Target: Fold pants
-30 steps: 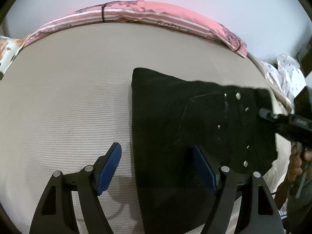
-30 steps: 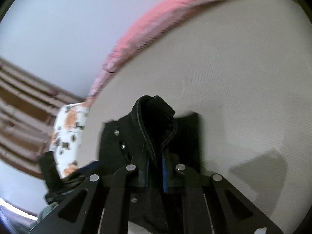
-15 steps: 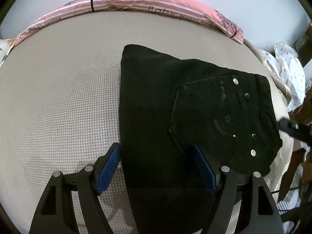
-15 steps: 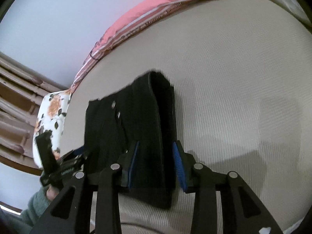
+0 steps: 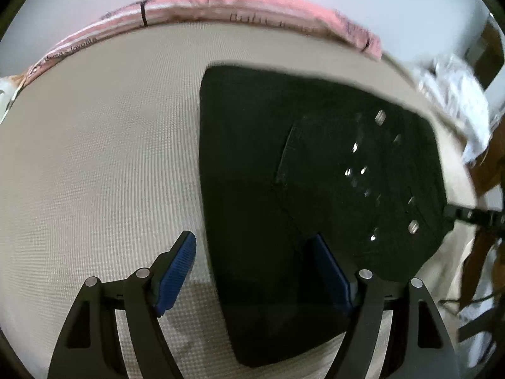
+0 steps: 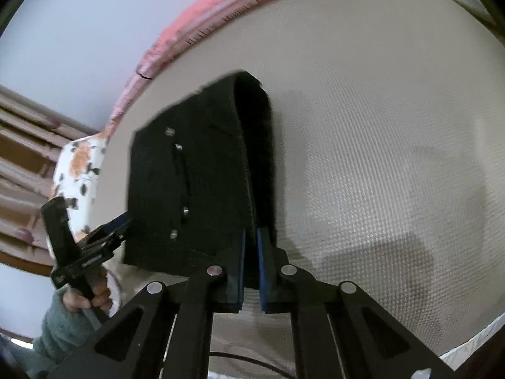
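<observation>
Black pants (image 5: 300,173) lie folded into a thick rectangle on the beige bed, back pocket with metal studs facing up. My left gripper (image 5: 255,259) is open, its blue pads spread over the near left edge of the pants; it also shows at the left of the right wrist view (image 6: 104,233). In the right wrist view the pants (image 6: 189,173) show their stacked layers edge-on. My right gripper (image 6: 250,246) is shut on the near edge of the pants' top layers.
The beige mattress (image 5: 101,158) stretches left and far. A pink striped pillow (image 5: 236,0) lies along the far edge by the wall. A floral cloth (image 6: 79,170) and wooden furniture sit off the bed's side. White patterned cloth (image 5: 457,101) lies at the right.
My right gripper, open around the folded edge half a second ago, has closed on it. The left gripper stayed open and shifted slightly over the pants.
</observation>
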Available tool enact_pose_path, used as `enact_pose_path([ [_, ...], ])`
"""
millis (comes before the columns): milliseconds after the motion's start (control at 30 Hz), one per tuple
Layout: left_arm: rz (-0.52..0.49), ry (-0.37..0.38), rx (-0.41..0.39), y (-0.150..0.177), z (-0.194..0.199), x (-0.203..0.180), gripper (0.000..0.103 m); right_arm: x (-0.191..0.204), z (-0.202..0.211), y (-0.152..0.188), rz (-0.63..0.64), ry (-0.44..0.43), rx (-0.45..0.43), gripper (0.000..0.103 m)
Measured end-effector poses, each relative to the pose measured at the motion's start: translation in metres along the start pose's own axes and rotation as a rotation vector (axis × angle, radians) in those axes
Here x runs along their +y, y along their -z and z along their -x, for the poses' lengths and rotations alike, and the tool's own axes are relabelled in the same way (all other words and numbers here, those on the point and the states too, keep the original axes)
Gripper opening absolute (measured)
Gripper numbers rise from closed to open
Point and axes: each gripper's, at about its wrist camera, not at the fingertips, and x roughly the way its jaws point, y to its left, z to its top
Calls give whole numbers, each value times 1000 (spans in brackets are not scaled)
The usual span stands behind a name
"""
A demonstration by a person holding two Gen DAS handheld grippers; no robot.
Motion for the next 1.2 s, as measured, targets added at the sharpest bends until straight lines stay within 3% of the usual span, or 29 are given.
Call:
enact_pose_path([
  [367, -20, -52, -27, 1, -2, -9, 79, -2, -3, -3, -7, 12, 8, 12],
  [600, -51, -110, -42, 3, 4, -16, 79, 17, 1, -2, 68, 95, -14, 14],
  [833, -54, -140, -53, 3, 8, -19, 79, 20, 4, -3, 79, 181, -35, 34],
  [1033, -77, -171, -96, 2, 21, -19, 79, 22, 7, -9, 96, 169, -32, 39],
  [1200, -6, -125, -111, -6, 28, 0, 79, 27, 11, -14, 128, 156, -43, 49],
])
